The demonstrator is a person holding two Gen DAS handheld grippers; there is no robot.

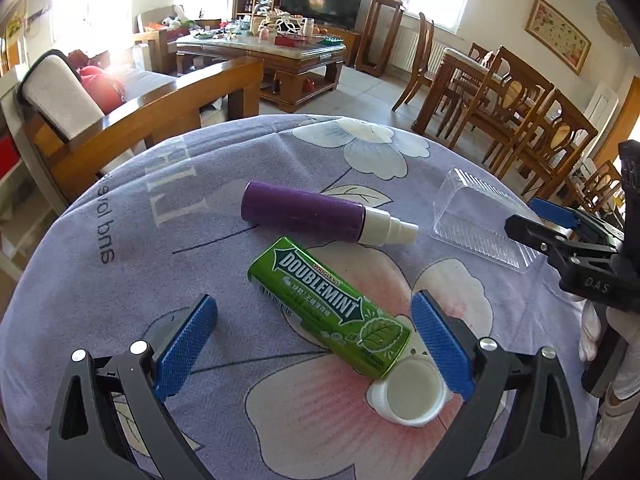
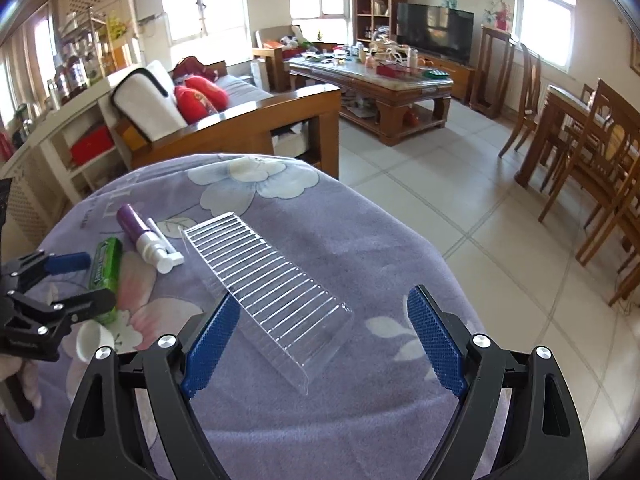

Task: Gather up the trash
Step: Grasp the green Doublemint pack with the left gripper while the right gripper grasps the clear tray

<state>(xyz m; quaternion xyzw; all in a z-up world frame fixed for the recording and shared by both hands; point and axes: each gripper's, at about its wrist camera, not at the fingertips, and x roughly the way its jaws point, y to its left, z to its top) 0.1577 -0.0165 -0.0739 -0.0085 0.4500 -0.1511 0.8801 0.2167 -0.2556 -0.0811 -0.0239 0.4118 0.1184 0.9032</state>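
Observation:
A green Doublemint gum container (image 1: 328,304) lies on its side on the purple floral tablecloth (image 1: 120,280). Its white flip cap (image 1: 408,392) hangs open at the near end. My left gripper (image 1: 314,344) is open and straddles it, the right pad close to the container and the left pad well apart. Behind it lies a purple spray bottle (image 1: 316,218) with a white nozzle. A clear ribbed plastic tray (image 2: 272,284) lies upside down between the open fingers of my right gripper (image 2: 324,340), the left pad at its edge. The left gripper (image 2: 86,280) shows at the left of the right wrist view.
The round table's edge drops to a tiled floor (image 2: 460,200) on the right. A wooden sofa (image 2: 240,124) stands just beyond the table, a cluttered coffee table (image 2: 372,80) farther back, and dining chairs (image 2: 592,168) at the far right. A gloved hand (image 1: 592,332) holds the right gripper.

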